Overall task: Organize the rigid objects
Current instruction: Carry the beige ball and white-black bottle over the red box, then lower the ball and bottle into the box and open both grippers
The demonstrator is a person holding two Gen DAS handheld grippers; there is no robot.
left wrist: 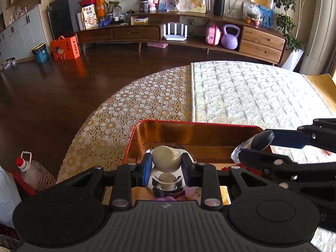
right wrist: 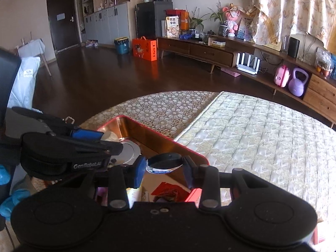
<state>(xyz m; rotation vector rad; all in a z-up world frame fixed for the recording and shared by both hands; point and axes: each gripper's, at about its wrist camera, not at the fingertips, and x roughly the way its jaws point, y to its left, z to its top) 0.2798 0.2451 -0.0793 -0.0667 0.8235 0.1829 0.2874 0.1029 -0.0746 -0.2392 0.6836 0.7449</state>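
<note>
A red tin box [left wrist: 189, 124] with a shiny gold inside sits on the table; it also shows in the right wrist view [right wrist: 159, 135]. My left gripper [left wrist: 167, 164] is shut on a cream rounded object [left wrist: 166, 159] and holds it over the box's left part. A round silver lid [right wrist: 129, 152] lies inside the box below it. My right gripper [right wrist: 164, 168] is shut on a clear bottle with a dark cap [right wrist: 164, 161], over the box's right part. The same bottle [left wrist: 255, 141] shows in the left wrist view, held from the right.
The table carries a flower-patterned cloth [left wrist: 136, 109] and a quilted white mat [left wrist: 252, 92]. Red paper [right wrist: 170, 193] lies in the box's near end. An oil jug [left wrist: 33, 172] stands on the floor to the left. A long wooden sideboard [left wrist: 189, 35] runs along the far wall.
</note>
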